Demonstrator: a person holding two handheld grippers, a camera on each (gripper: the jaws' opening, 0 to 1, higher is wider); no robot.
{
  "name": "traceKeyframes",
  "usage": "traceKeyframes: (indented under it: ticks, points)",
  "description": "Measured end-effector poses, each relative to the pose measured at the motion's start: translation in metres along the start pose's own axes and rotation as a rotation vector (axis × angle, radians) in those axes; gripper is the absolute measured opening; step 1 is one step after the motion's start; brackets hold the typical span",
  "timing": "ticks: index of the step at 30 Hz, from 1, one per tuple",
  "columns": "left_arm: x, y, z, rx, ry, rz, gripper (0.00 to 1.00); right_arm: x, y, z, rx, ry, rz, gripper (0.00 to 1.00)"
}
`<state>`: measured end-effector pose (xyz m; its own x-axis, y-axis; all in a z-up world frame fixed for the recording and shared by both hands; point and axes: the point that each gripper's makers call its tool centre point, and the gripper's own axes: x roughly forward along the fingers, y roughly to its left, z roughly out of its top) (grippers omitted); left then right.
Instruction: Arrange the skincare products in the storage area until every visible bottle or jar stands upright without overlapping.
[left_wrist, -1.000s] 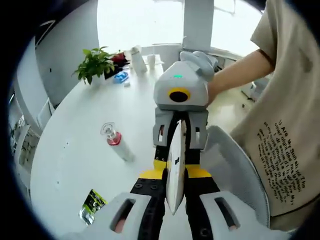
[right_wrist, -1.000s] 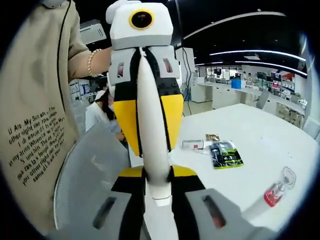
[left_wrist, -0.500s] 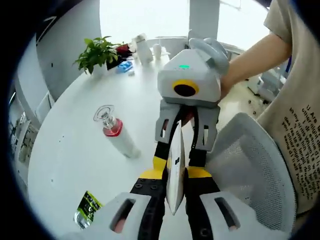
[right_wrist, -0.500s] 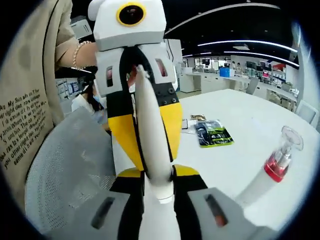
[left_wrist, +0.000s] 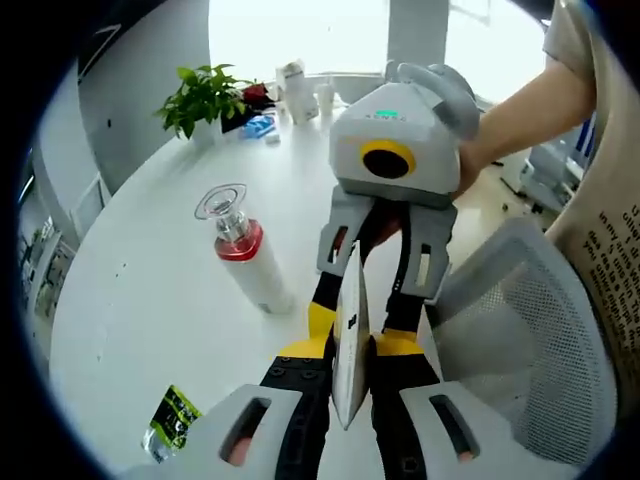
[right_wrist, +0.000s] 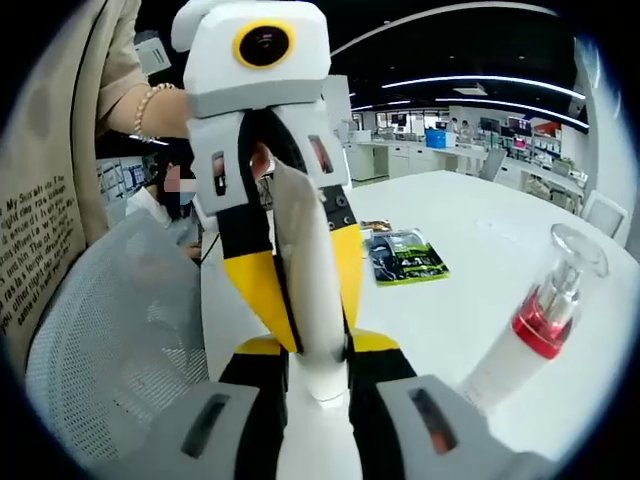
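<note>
Clamping one white tube (left_wrist: 350, 345) between them, both hand-held grippers, left (left_wrist: 350, 400) and right (right_wrist: 318, 375), aim its long axis gripper-to-gripper, the red-collared bottle (left_wrist: 245, 260) upright on the surface (left_wrist: 150, 300) left of the tube.

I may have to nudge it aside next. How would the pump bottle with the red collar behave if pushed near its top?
The pump bottle is tall and slim and stands on a small base on the smooth white table, so a high push would probably tip it. Being round, it would likely roll once down. Its clear cap looks like hard, possibly brittle plastic.

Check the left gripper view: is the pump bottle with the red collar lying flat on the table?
No. The pump bottle stands upright on the white table, its clear cap on top and its base on the surface.
</note>
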<state>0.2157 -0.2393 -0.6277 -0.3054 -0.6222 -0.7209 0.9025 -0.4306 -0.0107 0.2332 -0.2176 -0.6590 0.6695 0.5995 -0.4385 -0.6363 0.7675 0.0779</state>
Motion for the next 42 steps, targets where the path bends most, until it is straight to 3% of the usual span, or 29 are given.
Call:
traceKeyframes:
  ticks: [11, 22, 30, 40, 42]
  points:
    - [0.014, 0.035, 0.017, 0.033, -0.04, 0.038, 0.11, -0.024, -0.012, -0.018, 0.076, 0.031, -0.13, 0.46]
    - [0.023, 0.069, 0.025, 0.014, -0.059, 0.078, 0.11, -0.05, -0.02, -0.036, 0.151, 0.041, -0.254, 0.68]
    - [0.029, 0.08, 0.03, 0.004, -0.073, 0.093, 0.11, -0.069, -0.027, -0.035, 0.188, 0.017, -0.325, 0.78]
    - [0.033, 0.086, 0.033, -0.003, -0.084, 0.091, 0.12, -0.081, -0.034, -0.029, 0.2, -0.011, -0.381, 0.97]
    - [0.034, 0.087, 0.033, -0.006, -0.087, 0.088, 0.12, -0.083, -0.036, -0.025, 0.217, -0.042, -0.391, 1.0]
